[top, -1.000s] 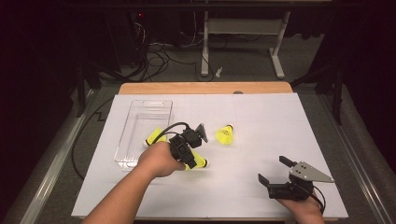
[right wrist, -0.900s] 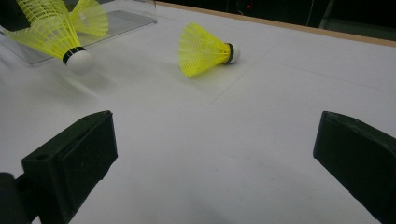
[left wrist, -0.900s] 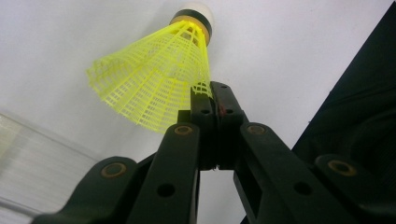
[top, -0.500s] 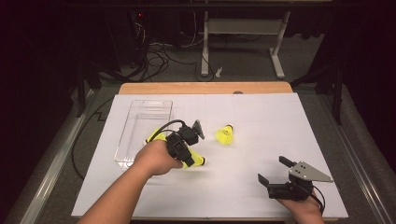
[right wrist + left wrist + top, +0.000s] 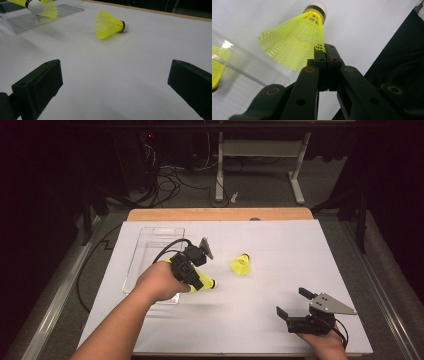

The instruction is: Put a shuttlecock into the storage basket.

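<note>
My left gripper [image 5: 191, 277] is shut on the skirt rim of a yellow plastic shuttlecock [image 5: 206, 282], held just above the white table beside a clear tray [image 5: 150, 242]. In the left gripper view the black jaws pinch the mesh skirt [image 5: 294, 42], with the white cork pointing away. A second yellow shuttlecock [image 5: 241, 264] lies on its side mid-table; the right gripper view shows it [image 5: 110, 25] ahead. My right gripper [image 5: 296, 306] rests near the front right edge, open and empty, its fingers [image 5: 42, 82] wide apart.
The clear tray's wall [image 5: 242, 72] shows at the left of the left gripper view, with another yellow skirt [image 5: 217, 70] seen through it. White paper [image 5: 280, 245] covers the table. Beyond its wooden far edge [image 5: 220, 214] are cables and a stand's legs on the floor.
My left hand has carried the held shuttlecock a little away from me and to the left, toward the tray. The right gripper and the lying shuttlecock have not moved.
</note>
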A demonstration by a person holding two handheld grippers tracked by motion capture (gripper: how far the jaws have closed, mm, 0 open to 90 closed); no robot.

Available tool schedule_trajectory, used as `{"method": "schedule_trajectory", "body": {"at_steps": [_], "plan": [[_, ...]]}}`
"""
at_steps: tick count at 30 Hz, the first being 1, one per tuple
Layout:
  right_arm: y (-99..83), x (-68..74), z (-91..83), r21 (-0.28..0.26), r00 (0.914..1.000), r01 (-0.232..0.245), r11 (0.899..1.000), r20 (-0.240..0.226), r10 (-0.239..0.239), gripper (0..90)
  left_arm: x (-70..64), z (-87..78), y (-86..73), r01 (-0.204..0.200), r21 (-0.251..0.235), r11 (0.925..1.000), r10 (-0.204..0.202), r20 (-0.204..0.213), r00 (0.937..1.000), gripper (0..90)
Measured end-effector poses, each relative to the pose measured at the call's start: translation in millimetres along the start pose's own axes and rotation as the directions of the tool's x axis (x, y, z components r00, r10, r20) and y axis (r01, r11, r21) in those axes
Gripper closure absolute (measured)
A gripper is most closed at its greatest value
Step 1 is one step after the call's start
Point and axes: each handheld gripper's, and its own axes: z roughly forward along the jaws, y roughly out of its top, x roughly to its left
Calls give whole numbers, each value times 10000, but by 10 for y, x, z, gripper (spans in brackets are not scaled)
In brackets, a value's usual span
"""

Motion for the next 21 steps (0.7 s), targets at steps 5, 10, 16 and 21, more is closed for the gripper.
{"method": "schedule_trajectory", "body": {"at_steps": [5,10,16,21], "plan": [[-1,-5,-1,15,10000,-2,10000,-24,2,4,62,-125,-37,188,-107,9998,-189,-91,9998,897],[-1,-12,-2,17,10000,13,10000,-43,-13,4,129,-224,-81,430,-235,9988,-435,-188,9989,897],[-4,-17,-4,43,10000,-2,10000,-63,2,5,194,-319,-136,647,-360,9973,-658,-302,9974,897],[-3,-19,-9,38,10000,-4,10000,-80,4,4,262,-379,-197,885,-457,9950,-903,-384,9952,897]]}}
